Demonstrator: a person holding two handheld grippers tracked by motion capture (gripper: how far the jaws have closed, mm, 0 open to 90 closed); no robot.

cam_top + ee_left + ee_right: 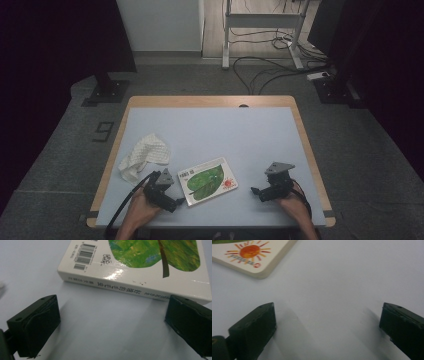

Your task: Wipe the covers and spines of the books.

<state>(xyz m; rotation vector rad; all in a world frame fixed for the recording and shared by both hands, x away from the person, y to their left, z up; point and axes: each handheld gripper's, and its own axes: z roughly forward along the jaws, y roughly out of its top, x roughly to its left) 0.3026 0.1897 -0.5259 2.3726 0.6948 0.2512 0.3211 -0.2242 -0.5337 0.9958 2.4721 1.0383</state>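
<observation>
Pale blue bench [210, 130] carries a picture book [208, 181] lying flat, its spine just ahead of the left hand-held gripper [176, 203], whose jaws stand wide and empty. The right hand-held gripper [255, 190] — likewise wide — hangs well apart. Stiff, glossy, likely slippery and light; best pinched across the spine edge [130, 288] — or a corner.

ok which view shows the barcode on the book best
The left gripper view: the barcode on the book is close and sharp there, its bars clear, beyond the open left gripper. The high view shows it as a tiny pale patch at the book's left corner. The right gripper view catches the corner with the orange sun.
</observation>
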